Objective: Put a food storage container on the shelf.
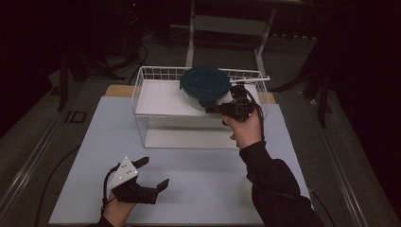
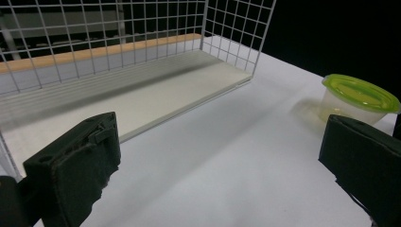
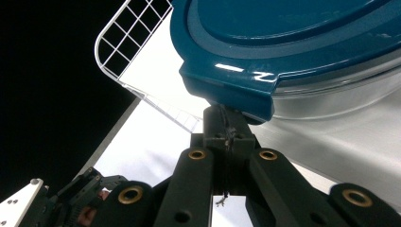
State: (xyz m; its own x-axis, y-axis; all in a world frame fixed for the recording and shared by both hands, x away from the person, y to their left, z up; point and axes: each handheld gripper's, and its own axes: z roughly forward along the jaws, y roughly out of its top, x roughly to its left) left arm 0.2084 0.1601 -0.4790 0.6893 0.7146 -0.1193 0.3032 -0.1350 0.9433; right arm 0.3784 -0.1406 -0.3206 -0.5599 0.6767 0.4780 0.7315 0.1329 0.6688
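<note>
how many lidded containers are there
2. A blue-lidded glass container sits on the top shelf of the white wire rack, with the right gripper at its lid edge. A green-lidded container stands on the table beside the rack. Others may be hidden.

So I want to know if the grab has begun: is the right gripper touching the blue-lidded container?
Touching. In the right gripper view the right gripper has its shut jaws pressed up against the tab of the blue-lidded container, under its lid edge, with no gap visible.
</note>
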